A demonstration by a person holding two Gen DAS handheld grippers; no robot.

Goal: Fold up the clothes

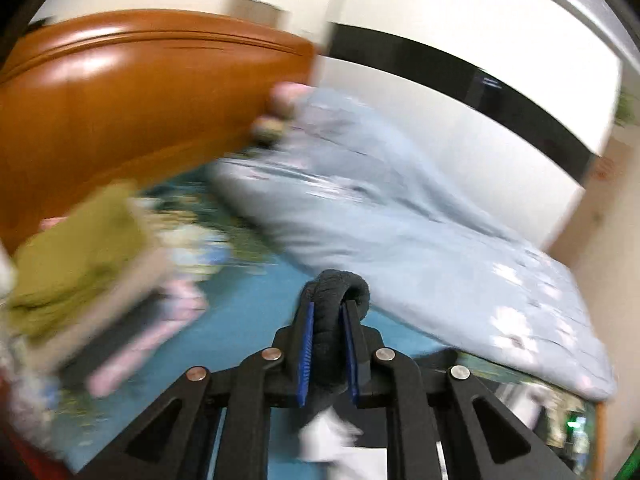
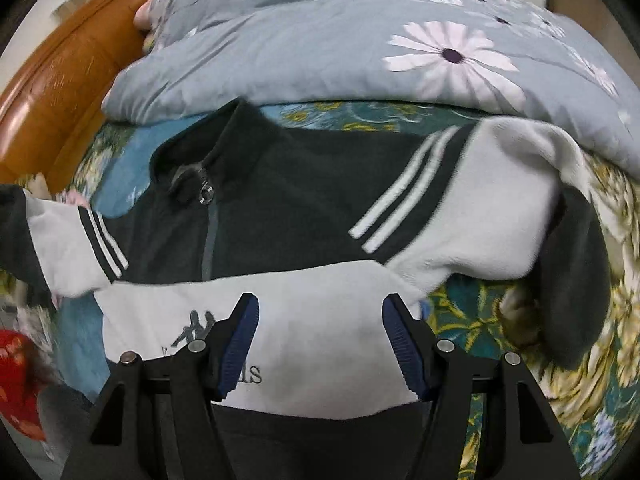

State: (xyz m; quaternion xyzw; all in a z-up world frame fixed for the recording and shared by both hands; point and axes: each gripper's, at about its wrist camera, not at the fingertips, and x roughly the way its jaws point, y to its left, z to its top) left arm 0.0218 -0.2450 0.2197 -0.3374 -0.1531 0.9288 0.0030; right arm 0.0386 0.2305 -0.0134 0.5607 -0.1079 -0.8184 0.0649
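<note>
Dark cuff (image 1: pixel 338 292) of the jacket (image 2: pixel 280 208) clamped between left fingers (image 1: pixel 308 344); right fingers (image 2: pixel 400 336) spread wide above its white chest.

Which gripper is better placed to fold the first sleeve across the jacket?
Left. The left gripper is already shut on a dark cuff, while the right gripper hangs open over the jacket chest, gripping nothing.

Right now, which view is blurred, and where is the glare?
Left wrist view: heavy motion smear over the folded pile and duvet, glare on the headboard; only the left gripper is sharp. Right wrist view: jacket crisp, edges slightly smeared, strong fisheye bending.
</note>
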